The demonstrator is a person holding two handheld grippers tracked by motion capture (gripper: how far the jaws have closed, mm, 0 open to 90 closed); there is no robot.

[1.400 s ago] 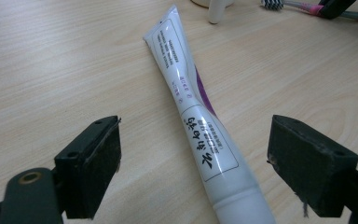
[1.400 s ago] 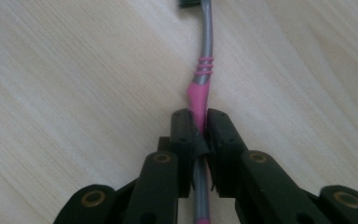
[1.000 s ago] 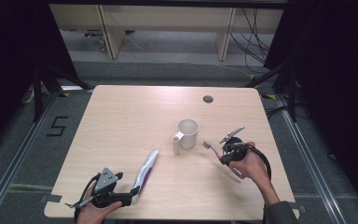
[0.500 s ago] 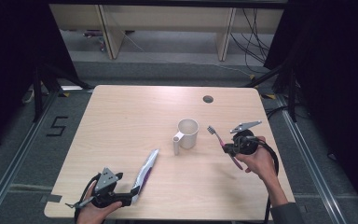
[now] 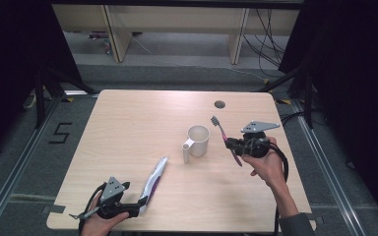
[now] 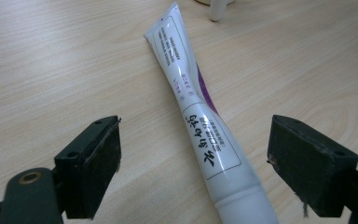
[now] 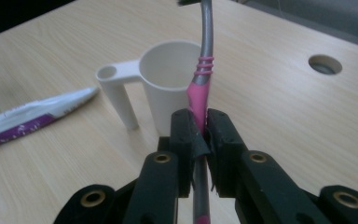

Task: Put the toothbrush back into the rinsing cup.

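A white cup [image 5: 198,139] [image 7: 168,84] with a side handle stands upright near the table's middle. My right gripper [image 5: 232,143] [image 7: 199,140] is shut on a pink and grey toothbrush [image 5: 225,136] [image 7: 203,79], held above the table just right of the cup, bristles pointing up and away. A white and purple toothpaste tube [image 5: 153,181] [image 6: 200,121] [image 7: 28,117] lies flat at the front left. My left gripper [image 5: 139,204] [image 6: 193,163] is open at the tube's near end, one jaw on each side of it without touching.
The wooden table [image 5: 128,128] has a round cable hole [image 5: 219,104] [image 7: 325,64] at its back right. Dark floor and metal rails surround the table. Shelving legs stand beyond its far edge.
My right gripper has lifted and swung the toothbrush upward and toward the cup, tipping it more upright. The left gripper and the tube have stayed still.
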